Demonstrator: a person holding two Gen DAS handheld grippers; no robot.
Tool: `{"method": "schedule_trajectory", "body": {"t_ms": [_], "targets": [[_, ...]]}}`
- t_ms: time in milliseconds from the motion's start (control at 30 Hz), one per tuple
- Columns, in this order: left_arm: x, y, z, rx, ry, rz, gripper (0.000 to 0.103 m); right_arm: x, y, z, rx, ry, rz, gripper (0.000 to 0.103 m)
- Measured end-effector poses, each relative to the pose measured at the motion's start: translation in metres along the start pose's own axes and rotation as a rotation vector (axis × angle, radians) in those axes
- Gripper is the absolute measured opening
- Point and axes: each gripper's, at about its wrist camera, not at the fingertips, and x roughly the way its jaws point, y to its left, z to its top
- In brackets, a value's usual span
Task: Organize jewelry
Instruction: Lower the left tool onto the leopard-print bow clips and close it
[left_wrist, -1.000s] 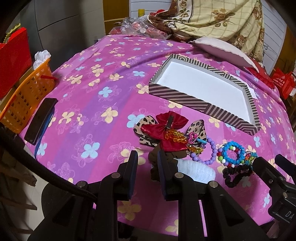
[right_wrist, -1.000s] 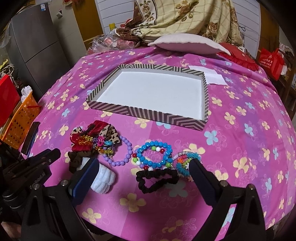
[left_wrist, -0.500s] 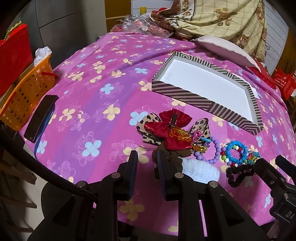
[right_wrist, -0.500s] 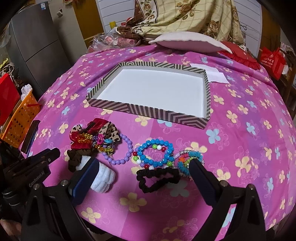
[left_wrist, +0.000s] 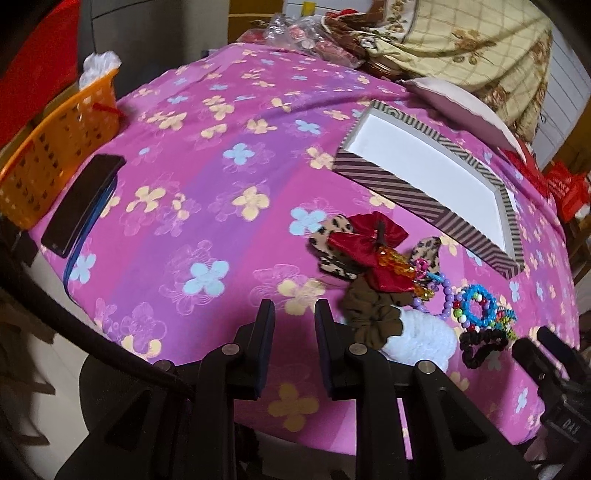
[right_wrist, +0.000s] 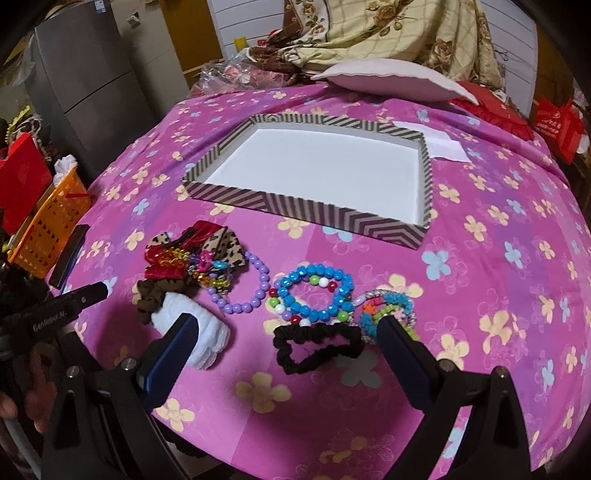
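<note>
**Hand-held grippers poised over the jewelry pile**

Left hand-held gripper (left_wrist: 291, 314): jaws apart and just widened, nothing between them, hovering over bare pink flowered bedspread (left_wrist: 207, 206) just left of the brown scrunchie (left_wrist: 369, 310). Right hand-held gripper (right_wrist: 284, 332): jaws spread wide, empty, above the black scrunchie (right_wrist: 316, 345). Beyond it, blue bead bracelet (right_wrist: 314, 293), purple bead bracelet (right_wrist: 251, 291) and red bow (right_wrist: 166, 264), clustered on the bedspread. Further back, well apart from the pile, striped box (right_wrist: 306, 216) with a white floor.

Dim warm indoor light; fisheye bending, dark vignetted corners.
</note>
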Motion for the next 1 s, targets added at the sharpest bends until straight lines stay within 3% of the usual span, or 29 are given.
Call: {"method": "schedule_trajectory", "body": {"t_ms": [200,467,833,900,933,1000], "targets": [[0.005,0.014,0.005,-0.069,0.026,-0.06,0.05,0.011,0.024,-0.007,-0.09,0.04,0.071,0.098],[0.015,-0.012,0.005,-0.019,0.092,-0.194,0.059,0.036,0.049,-0.014,-0.171,0.076,0.103,0.098],[0.049,-0.02,0.013,0.011,0.184,-0.271,0.062,0.047,0.046,-0.014,-0.183,0.095,0.108,0.098],[0.051,-0.022,0.014,0.015,0.186,-0.281,0.057,0.049,0.048,-0.012,-0.188,0.09,0.116,0.098],[0.053,-0.023,0.014,0.023,0.179,-0.293,0.047,0.05,0.048,-0.011,-0.189,0.088,0.119,0.098],[0.053,-0.024,0.015,0.039,0.171,-0.289,0.039,0.052,0.048,-0.009,-0.195,0.085,0.124,0.098]]}}
